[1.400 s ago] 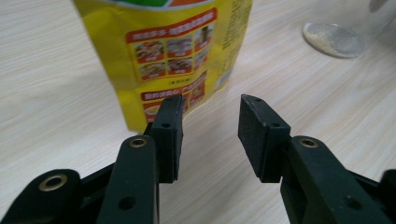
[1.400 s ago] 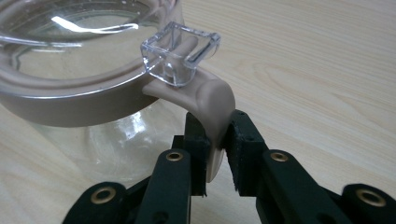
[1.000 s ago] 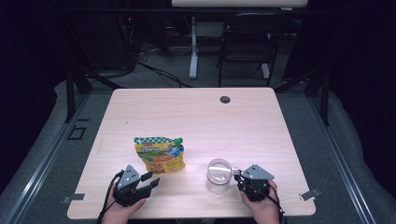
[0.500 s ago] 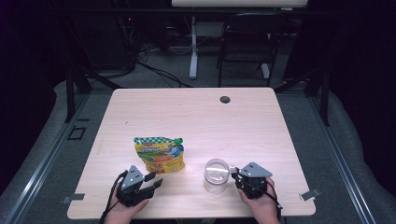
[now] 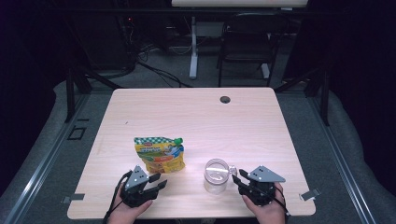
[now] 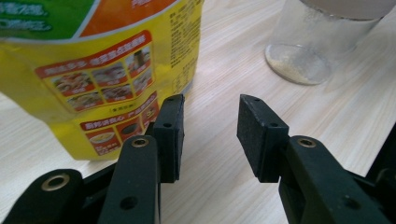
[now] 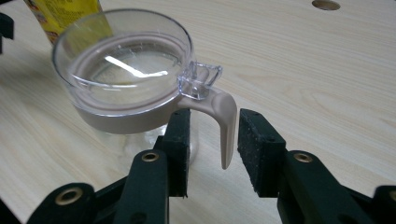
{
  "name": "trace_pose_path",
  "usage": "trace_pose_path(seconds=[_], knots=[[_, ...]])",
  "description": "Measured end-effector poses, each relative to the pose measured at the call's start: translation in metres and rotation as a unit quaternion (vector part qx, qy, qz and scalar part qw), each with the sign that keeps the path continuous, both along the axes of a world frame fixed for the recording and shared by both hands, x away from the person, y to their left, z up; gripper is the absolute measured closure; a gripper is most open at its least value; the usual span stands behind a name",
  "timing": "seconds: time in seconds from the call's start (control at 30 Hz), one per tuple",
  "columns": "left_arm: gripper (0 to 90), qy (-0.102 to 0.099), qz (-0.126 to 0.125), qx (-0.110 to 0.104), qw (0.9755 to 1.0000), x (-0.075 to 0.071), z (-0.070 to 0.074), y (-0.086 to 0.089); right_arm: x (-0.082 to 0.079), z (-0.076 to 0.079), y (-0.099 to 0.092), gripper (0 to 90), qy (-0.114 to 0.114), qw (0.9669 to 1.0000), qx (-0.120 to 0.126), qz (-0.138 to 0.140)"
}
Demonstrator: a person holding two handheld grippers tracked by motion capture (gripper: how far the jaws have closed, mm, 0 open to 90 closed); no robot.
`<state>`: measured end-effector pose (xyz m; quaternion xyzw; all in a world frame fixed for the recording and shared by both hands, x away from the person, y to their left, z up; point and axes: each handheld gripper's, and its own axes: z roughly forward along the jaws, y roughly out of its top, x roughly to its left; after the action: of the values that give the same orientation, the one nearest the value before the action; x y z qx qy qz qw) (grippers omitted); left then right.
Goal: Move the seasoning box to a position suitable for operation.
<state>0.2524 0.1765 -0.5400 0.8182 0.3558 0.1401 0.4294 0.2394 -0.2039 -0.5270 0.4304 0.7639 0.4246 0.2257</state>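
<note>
I see the clear jar upright near the table's front edge, its beige handle between my right gripper pads, which have just been opening and seem to clear it. My left gripper is spread, empty, just beside the yellow pouch.

1. The table is showing a pale wood-grain top, smooth and matt, taking a soft sheen just beside the jar.
2. The jar is looking like clear, glossy plastic or glass (which of the two cannot be told), with a transparent shiny lid catching light streaks.
3. The beige collar and handle on the jar are appearing as smooth, satin plastic.
4. The pouch, left of the jar, is gleaming as glossy printed film, slightly creased.
5. The right gripper is presenting rough, grainy black pads on smooth matt black arms, near the jar's handle.
</note>
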Motion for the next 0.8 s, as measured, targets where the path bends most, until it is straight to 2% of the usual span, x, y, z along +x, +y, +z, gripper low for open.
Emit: trace_pose_path(seconds=[0.1,0.2,0.23,0.33,0.47,0.6,0.8], knots=[[60.7,-0.005,-0.002,0.003,1.0,0.0,0.003,-0.005,-0.002,0.009,-0.001,65.7,-0.003,0.9999,0.003,-0.015],[61.0,-0.002,-0.004,0.003,1.0,0.001,0.008,-0.012,0.001,0.018,-0.001,66.0,-0.003,0.9996,-0.009,-0.026],[61.1,-0.005,-0.006,0.005,1.0,0.002,0.009,-0.014,0.004,0.021,-0.001,65.5,0.006,0.9994,-0.016,-0.031],[61.4,-0.003,-0.011,0.002,0.9999,0.003,0.013,-0.022,0.014,0.027,-0.002,64.6,0.032,0.9986,-0.015,-0.039],[63.2,0.002,-0.016,-0.007,0.9999,0.006,0.018,-0.033,0.024,0.033,-0.001,62.1,0.04,0.9976,-0.002,-0.056],[63.3,-0.002,-0.016,-0.01,0.9998,0.009,0.022,-0.042,0.024,0.034,0.0,67.3,0.031,0.9978,0.007,-0.058],[63.9,0.001,-0.017,-0.021,0.9996,0.014,0.027,-0.054,0.021,0.032,-0.001,66.3,0.021,0.9975,0.027,-0.062]])
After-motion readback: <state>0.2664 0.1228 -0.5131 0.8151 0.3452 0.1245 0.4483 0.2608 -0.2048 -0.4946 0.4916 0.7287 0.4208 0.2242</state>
